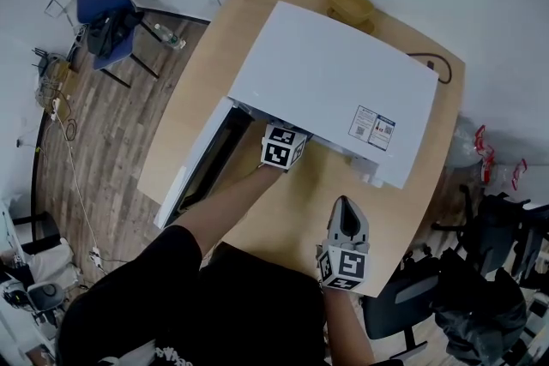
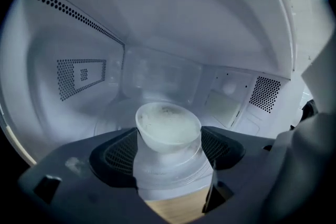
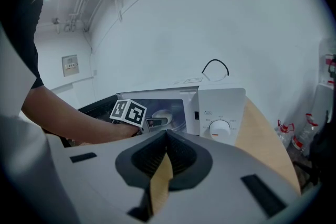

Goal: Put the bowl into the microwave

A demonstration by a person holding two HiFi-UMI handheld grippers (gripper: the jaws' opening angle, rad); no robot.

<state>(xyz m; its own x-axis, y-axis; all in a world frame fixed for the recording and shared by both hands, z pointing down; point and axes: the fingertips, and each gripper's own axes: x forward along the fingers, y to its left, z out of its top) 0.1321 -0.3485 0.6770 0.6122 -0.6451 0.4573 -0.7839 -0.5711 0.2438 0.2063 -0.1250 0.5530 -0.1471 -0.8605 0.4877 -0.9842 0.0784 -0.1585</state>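
Left claw pinches the small white bowl by its sides inside the microwave, bowl looks light, rigid, probably slippery-walled, while right claw sits pressed together, empty.

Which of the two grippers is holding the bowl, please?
The left gripper: reaching into the open microwave, its fingers are shut on the white bowl. The right gripper hangs over the table, fingers together, empty.

Frosted translucent plastic bowl, glossy white microwave, matt wooden table.
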